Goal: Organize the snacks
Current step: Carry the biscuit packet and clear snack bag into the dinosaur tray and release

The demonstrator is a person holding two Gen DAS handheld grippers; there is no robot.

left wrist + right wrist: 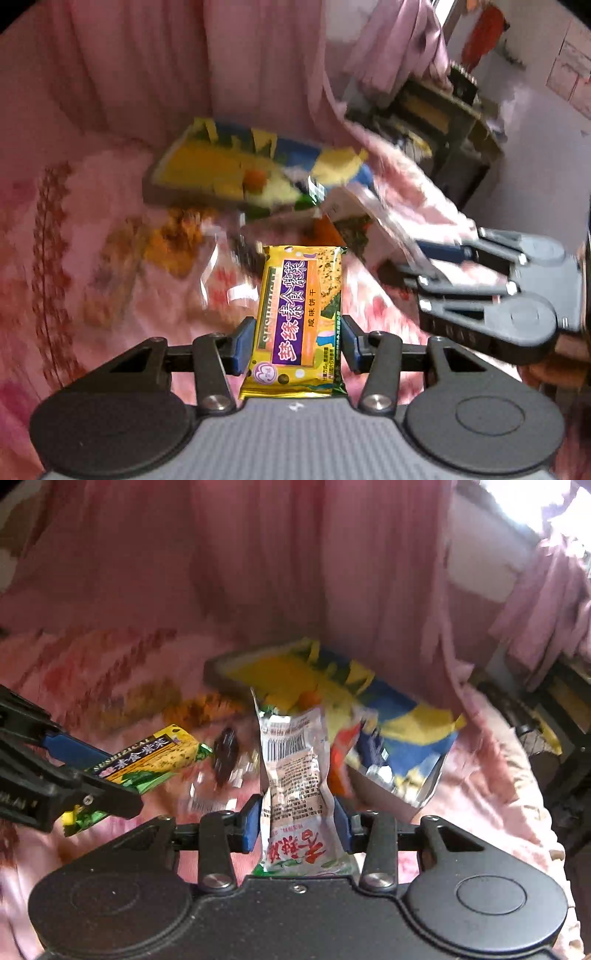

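Note:
My left gripper (pixel 298 341) is shut on a yellow and purple biscuit packet (pixel 295 317), held above the pink bedspread. The same packet shows in the right wrist view (pixel 147 764), with the left gripper (pixel 92 771) at the left edge. My right gripper (pixel 298 821) is shut on a clear white snack pouch with red print (pixel 295 775). The right gripper shows in the left wrist view (pixel 436 266), holding the clear pouch (pixel 391 225). Ahead of both lies a grey box (pixel 177 184) with a large yellow and blue snack bag (pixel 258 162) in it, which also shows in the right wrist view (pixel 369 709).
Pink curtains (pixel 258 554) hang behind the bed. Loose clear wrappers (pixel 229 273) and an orange snack (pixel 177 240) lie on the bedspread (pixel 92 221). Dark furniture (pixel 443 122) stands to the right, beyond the bed edge.

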